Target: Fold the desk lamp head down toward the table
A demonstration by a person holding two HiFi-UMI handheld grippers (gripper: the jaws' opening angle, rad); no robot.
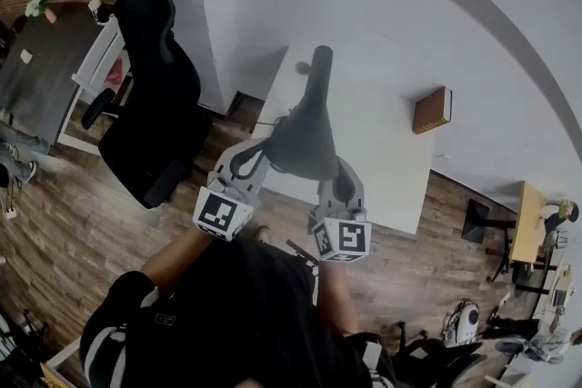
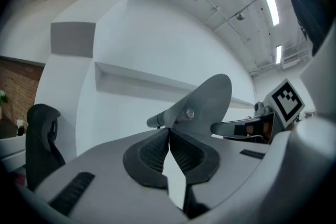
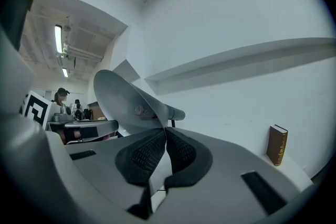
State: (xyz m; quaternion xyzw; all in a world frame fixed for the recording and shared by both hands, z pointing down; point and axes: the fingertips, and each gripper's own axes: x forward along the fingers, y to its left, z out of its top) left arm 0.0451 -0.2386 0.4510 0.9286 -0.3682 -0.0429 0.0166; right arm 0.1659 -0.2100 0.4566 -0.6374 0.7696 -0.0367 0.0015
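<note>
The person's two forearms reach out from the dark top toward the lamp head (image 1: 305, 141), one to each side of it. The left gripper (image 2: 169, 132) meets the lamp head's left edge with its ribbed black pads (image 2: 152, 152) pinched together on the thin grey rim. The right gripper (image 3: 164, 131) meets the lamp head's right edge the same way, pads closed on the rim. The lamp head hangs tilted over the near edge of the white table (image 1: 391, 168). Its stem (image 1: 319, 73) runs from the lamp head's far side out over the tabletop. Beyond the lamp head and to its right, a brown book (image 1: 432, 110) stands upright on the table. Well to the lamp head's left, a black office chair (image 1: 155, 95) stands on the wooden floor (image 1: 73, 232).
</note>
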